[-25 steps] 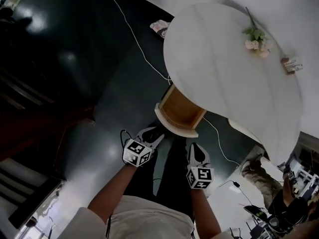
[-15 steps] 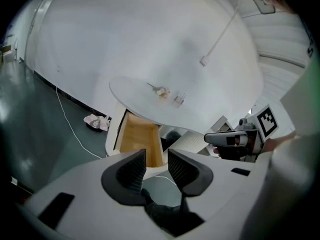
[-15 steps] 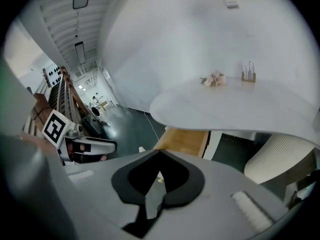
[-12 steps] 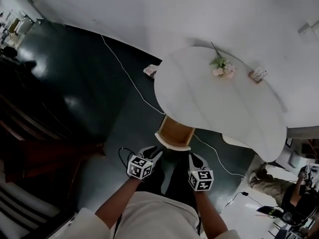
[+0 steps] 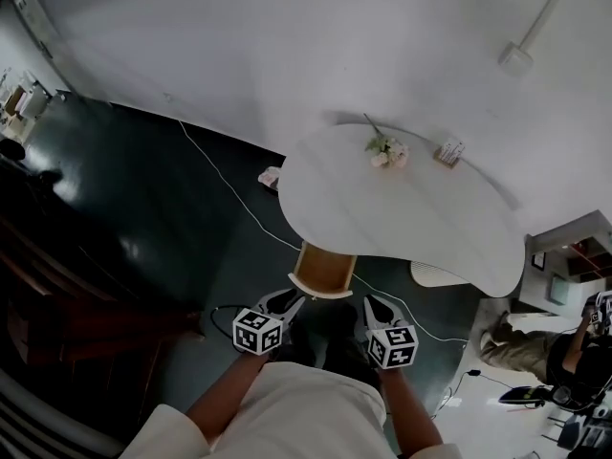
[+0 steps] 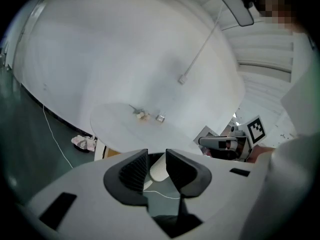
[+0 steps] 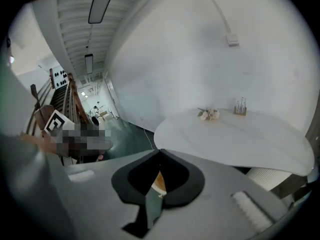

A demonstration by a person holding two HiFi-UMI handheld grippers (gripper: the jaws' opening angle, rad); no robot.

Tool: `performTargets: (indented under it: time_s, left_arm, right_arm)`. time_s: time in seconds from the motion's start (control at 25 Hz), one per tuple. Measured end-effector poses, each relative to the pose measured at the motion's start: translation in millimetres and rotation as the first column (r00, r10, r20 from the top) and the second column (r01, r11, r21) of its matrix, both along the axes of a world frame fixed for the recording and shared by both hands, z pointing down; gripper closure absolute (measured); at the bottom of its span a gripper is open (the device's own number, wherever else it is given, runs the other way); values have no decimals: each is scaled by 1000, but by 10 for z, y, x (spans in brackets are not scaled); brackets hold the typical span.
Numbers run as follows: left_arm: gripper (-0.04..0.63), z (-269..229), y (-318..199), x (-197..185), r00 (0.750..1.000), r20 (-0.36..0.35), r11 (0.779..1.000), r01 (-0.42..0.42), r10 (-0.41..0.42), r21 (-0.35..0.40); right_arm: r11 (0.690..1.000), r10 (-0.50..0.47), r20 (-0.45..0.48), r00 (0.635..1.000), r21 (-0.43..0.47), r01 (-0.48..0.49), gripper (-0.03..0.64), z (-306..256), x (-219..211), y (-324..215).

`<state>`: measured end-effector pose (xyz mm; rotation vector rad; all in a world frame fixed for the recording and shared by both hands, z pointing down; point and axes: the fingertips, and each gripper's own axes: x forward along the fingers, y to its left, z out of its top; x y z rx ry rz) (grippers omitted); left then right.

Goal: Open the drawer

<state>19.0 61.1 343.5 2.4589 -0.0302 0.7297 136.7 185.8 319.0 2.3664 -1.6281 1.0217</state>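
The drawer point(image 5: 321, 272) stands pulled out from under the round white table point(image 5: 402, 208), its wooden inside showing behind a white front. Both grippers hover on the near side of it, apart from the front and holding nothing. My left gripper point(image 5: 284, 302) has just been closing its jaws, but a clear gap stays between the dark ribbed pads point(image 6: 135, 170) and nothing is in it. My right gripper point(image 5: 377, 307) has its jaw tips together. In the left gripper view point(image 6: 157, 156) the table lies far ahead; in the right gripper view point(image 7: 160, 155) a sliver of wood shows below the tips.
Pink flowers point(image 5: 385, 149) and a small holder point(image 5: 448, 151) sit on the table. A white cable point(image 5: 229, 187) crosses the dark floor past a pink bundle point(image 5: 270, 177). A white round stool point(image 5: 442, 273) stands to the table's right, a seated person point(image 5: 564, 352) beyond, dark furniture at left.
Both grippers have risen and drawn away from the drawer front. The table and drawer now look smaller and farther off. The drawer has stayed open.
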Motion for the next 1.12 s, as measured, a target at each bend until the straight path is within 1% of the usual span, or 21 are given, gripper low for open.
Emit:
performTargets:
  time_s: [0.08, 0.28, 0.48, 0.68, 0.84, 0.92, 1.12]
  left_arm:
    - [489, -226, 18, 49, 999, -33, 999, -8, 10, 34]
    - [499, -679, 102, 149, 997, -77, 992, -21, 31, 128]
    - [509, -1070, 178, 184, 994, -108, 976, 8, 16, 220]
    - [523, -1438, 254, 233, 989, -145, 960, 61, -21, 273]
    - [558, -1693, 248, 231, 981, -183, 946, 116, -61, 304]
    - [563, -1825, 235, 224, 976, -201, 936, 141, -77, 321]
    - [584, -2173, 237, 147, 966, -243, 901, 180, -86, 395]
  right_arm:
    - [1000, -3, -22, 1000, 27, 4, 606, -216, 42, 41]
    - [996, -21, -79, 997, 83, 27, 606, -730, 191, 160]
    - [991, -71, -142, 987, 107, 86, 606, -1097, 311, 312]
    - [986, -79, -191, 978, 132, 105, 606, -1425, 554, 511]
    - [978, -69, -158, 985, 182, 97, 606, -1629, 630, 605]
    - [972, -74, -144, 987, 210, 104, 606, -1723, 630, 618]
    - [957, -106, -191, 976, 248, 152, 606, -1948, 611, 646]
